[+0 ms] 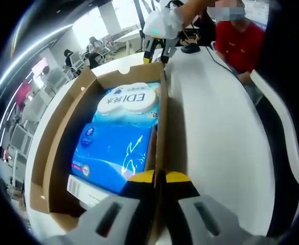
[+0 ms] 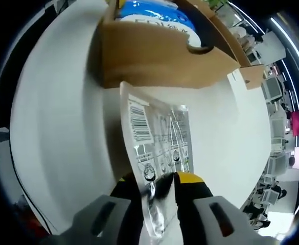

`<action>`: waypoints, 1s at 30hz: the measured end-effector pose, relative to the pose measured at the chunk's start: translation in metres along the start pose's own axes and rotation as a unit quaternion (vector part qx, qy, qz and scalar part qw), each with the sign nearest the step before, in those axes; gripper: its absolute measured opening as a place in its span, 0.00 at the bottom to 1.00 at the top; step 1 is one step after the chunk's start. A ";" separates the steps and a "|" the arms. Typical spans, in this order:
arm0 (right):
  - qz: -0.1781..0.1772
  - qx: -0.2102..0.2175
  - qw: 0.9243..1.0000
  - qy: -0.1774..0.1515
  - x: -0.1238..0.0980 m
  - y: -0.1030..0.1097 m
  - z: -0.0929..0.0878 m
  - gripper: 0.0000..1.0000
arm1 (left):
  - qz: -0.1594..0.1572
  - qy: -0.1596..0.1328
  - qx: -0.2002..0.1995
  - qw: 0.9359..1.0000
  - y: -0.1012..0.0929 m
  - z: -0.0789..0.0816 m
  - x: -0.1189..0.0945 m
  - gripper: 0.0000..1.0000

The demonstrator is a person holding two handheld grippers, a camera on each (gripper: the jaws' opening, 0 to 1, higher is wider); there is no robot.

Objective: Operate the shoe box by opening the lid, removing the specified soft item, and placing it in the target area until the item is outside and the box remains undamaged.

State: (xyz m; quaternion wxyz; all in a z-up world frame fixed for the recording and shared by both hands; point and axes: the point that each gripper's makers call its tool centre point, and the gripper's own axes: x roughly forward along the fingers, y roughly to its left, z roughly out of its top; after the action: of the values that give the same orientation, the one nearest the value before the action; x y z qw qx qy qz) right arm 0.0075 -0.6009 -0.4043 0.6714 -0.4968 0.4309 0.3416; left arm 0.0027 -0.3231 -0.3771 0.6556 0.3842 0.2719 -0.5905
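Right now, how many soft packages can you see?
2: a blue tissue pack inside the open shoe box, and a silver pouch held by the right hand-held gripper outside it. Others may be hidden.

Matt brown cardboard box (image 1: 62,148), glossy blue plastic-wrapped tissue pack (image 1: 119,138), shiny silver foil sachet (image 2: 159,148)

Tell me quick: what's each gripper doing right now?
Left gripper: shut on the box wall.
Right gripper: shut on the silver packet, held outside the box.

We hold both grippers closed.
Our left gripper (image 1: 158,185) pinches a cardboard edge; our right gripper (image 2: 159,188) pinches a flat packet.
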 end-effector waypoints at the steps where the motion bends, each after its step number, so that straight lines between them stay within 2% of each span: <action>1: 0.001 0.002 1.000 0.000 -0.001 0.000 0.000 0.21 | -0.001 0.000 0.000 1.000 0.000 0.000 0.000 0.04; 6: 0.012 0.018 1.000 -0.007 -0.003 0.004 0.000 0.24 | 0.000 0.001 0.000 1.000 -0.001 0.004 -0.004 0.04; 13: 0.021 0.036 0.999 -0.004 0.000 0.007 -0.004 0.28 | 0.002 0.002 -0.003 1.000 0.000 0.000 -0.001 0.05; 15: 0.020 0.036 0.999 -0.003 0.001 0.008 -0.006 0.28 | 0.003 0.003 -0.004 1.000 0.001 -0.002 0.001 0.05; 17: 0.018 0.036 0.999 -0.005 0.003 0.007 -0.007 0.28 | 0.005 0.003 -0.005 1.000 -0.001 0.006 -0.006 0.05; 23: 0.022 0.042 0.999 -0.002 0.002 0.011 -0.009 0.29 | 0.008 0.007 -0.001 1.000 0.001 -0.001 0.001 0.05; 26: 0.025 0.044 0.999 0.001 0.001 0.014 -0.011 0.31 | 0.009 0.007 -0.003 1.000 0.000 0.001 -0.002 0.05; 30: 0.018 0.075 0.997 0.003 -0.006 0.018 -0.013 0.34 | 0.011 0.007 -0.004 1.000 0.000 0.000 -0.002 0.05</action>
State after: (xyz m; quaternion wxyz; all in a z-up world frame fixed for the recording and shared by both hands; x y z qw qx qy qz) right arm -0.0135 -0.6086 -0.4068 0.6994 -0.4385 0.4661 0.3184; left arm 0.0026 -0.3223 -0.3758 0.6619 0.3883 0.2744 -0.5795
